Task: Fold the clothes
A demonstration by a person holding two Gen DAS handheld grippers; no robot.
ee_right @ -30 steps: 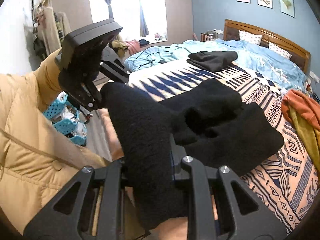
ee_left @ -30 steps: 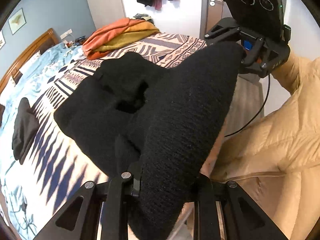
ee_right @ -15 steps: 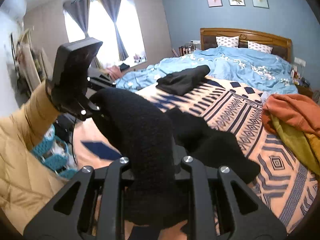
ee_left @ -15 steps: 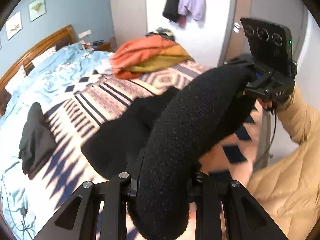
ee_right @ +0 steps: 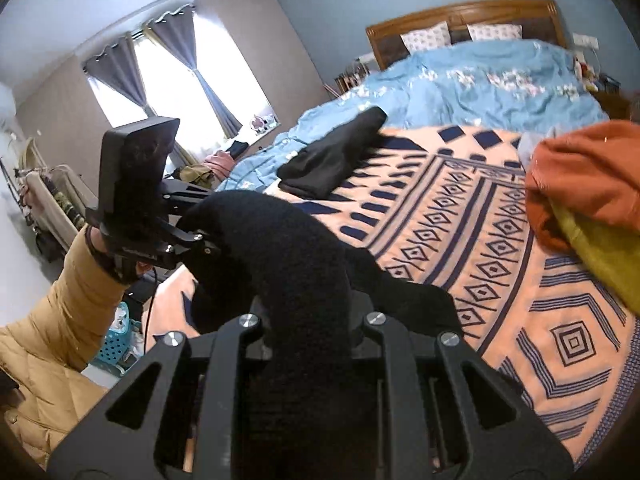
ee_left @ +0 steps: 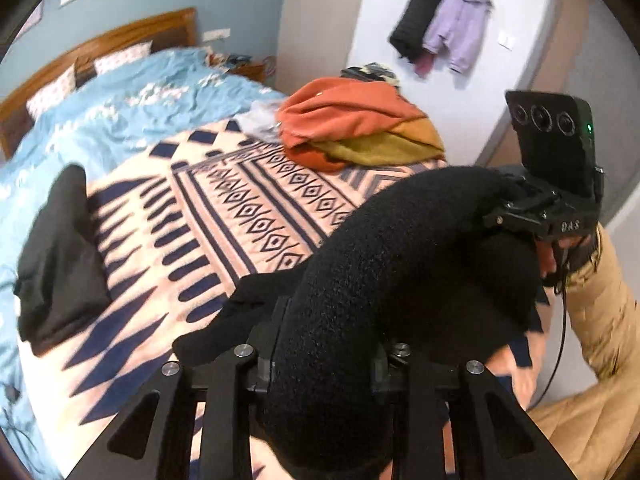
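A thick black fleece garment (ee_left: pixel 400 248) hangs as a rolled band between both grippers above the patterned blanket (ee_left: pixel 240 208). In the left wrist view my left gripper (ee_left: pixel 330 348) has the roll filling the gap between its fingers; its jaws are opening, and the fabric still sits against both pads. My right gripper (ee_left: pixel 532 208) holds the roll's far end at the right. In the right wrist view the garment (ee_right: pixel 288 248) runs from my right gripper (ee_right: pixel 308 320), shut on it, back to the left gripper (ee_right: pixel 192 236). Loose black cloth trails beneath onto the blanket.
A folded black garment (ee_left: pixel 60 256) lies at the blanket's left edge on the blue duvet (ee_right: pixel 500 92). An orange and olive pile (ee_left: pixel 352 128) sits at the far corner of the bed. Clothes (ee_left: pixel 440 20) hang on the wall. A tan padded sleeve (ee_left: pixel 600 304) is at the right.
Both grippers have swung sideways across the bed with the garment. Its spread lower part has been pulled off the blanket and bunched under the roll. The left jaws stand slightly wider.
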